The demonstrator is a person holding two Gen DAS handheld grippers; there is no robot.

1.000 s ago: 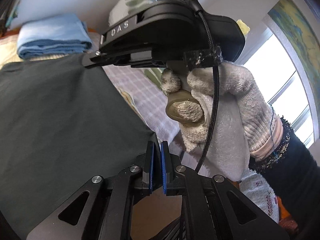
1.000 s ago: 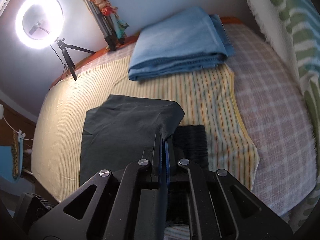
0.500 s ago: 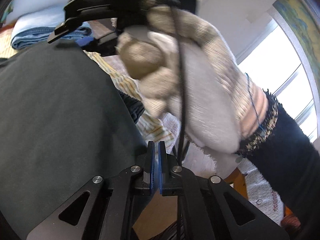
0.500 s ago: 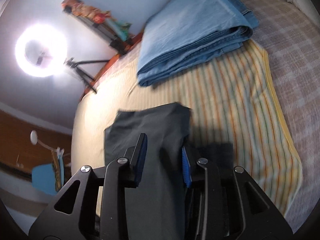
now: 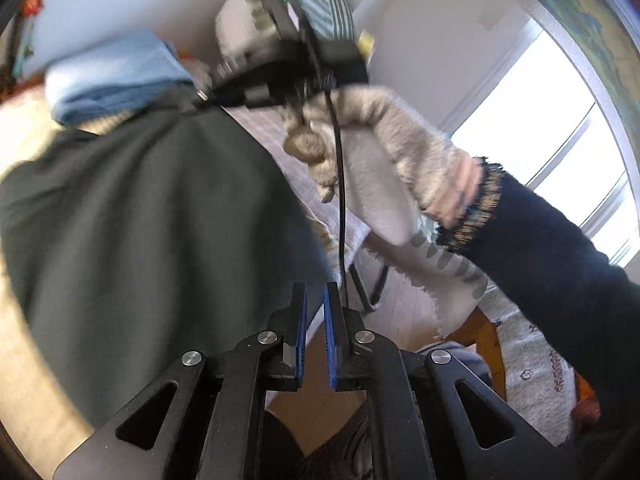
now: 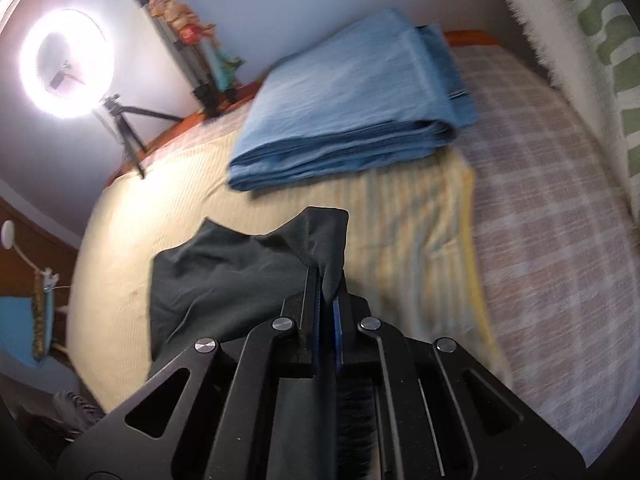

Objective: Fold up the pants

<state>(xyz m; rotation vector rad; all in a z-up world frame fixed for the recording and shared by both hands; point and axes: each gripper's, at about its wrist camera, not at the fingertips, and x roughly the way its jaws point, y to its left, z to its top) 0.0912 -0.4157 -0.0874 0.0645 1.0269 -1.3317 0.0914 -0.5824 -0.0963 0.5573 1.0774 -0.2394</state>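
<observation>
Right gripper [image 6: 327, 300] clamped on a raised corner of the dark pants [image 6: 224, 280], rest spread below-left on the bed [image 6: 400, 216]. Left gripper [image 5: 314, 340] nearly shut, nothing between, pants just to its left. Farther ahead, folded blue jeans [image 6: 352, 104].

The left gripper [image 5: 314, 332] sits at the bottom centre of its own view, its blue pads a narrow slit apart with nothing between them. The right gripper [image 6: 326, 304], bottom centre of its view, is clamped on a fold of the pants [image 6: 240, 276]. In the left view's upper middle, a gloved right hand [image 5: 376, 148] in a dark sleeve grips the right gripper's handle.
</observation>
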